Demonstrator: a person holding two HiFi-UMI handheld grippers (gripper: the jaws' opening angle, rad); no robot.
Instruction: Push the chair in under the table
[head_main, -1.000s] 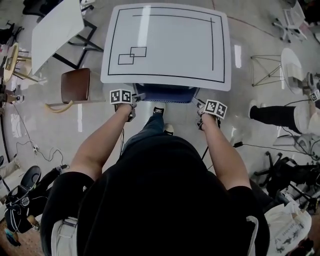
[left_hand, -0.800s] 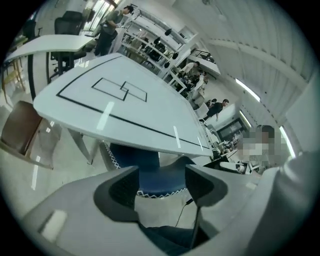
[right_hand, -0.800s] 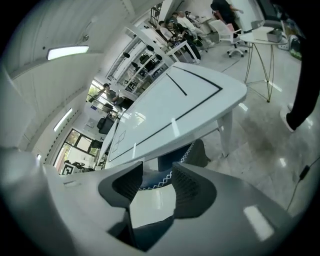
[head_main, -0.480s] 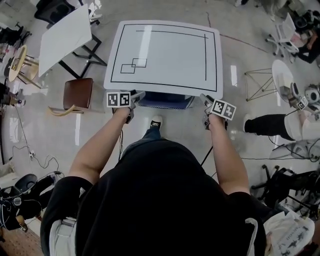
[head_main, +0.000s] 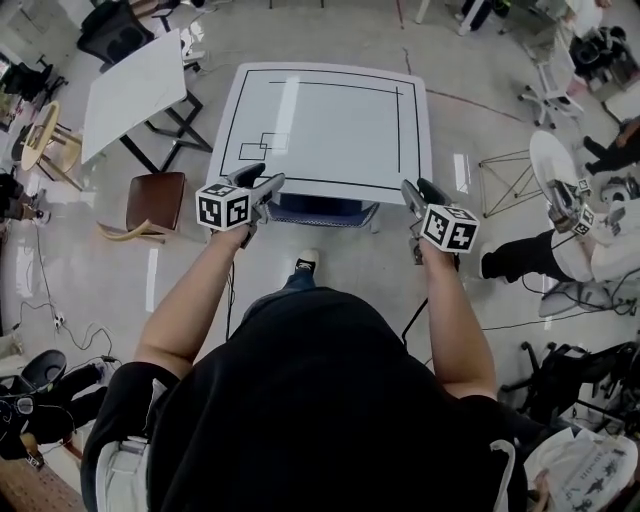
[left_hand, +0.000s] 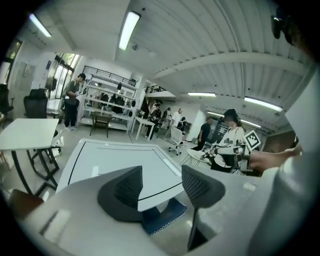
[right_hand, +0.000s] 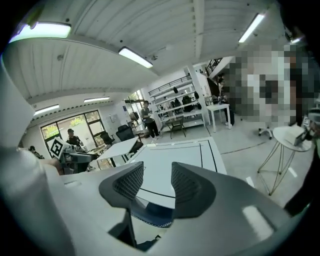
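Note:
The white table (head_main: 330, 110) with black lines stands in front of me. Under its near edge shows a strip of the blue chair (head_main: 320, 208). My left gripper (head_main: 262, 182) hovers over the table's near left corner, its jaws closing with nothing between them. My right gripper (head_main: 412, 192) hovers at the near right corner, open and empty. In the left gripper view the left gripper (left_hand: 160, 185) frames the table edge and the chair (left_hand: 161, 217) below. The right gripper (right_hand: 156, 182) in its own view likewise looks over the chair (right_hand: 150, 212) and the table (right_hand: 175, 155).
A brown chair (head_main: 153, 200) and a tilted white table (head_main: 130, 80) stand at the left. A small round table (head_main: 555, 160) and a seated person (head_main: 540, 255) are at the right. Cables lie on the floor, and my shoe (head_main: 305, 265) is behind the chair.
Both grippers have risen from the chair back's corners to above the table's near edge. Less of the blue chair shows from under the table.

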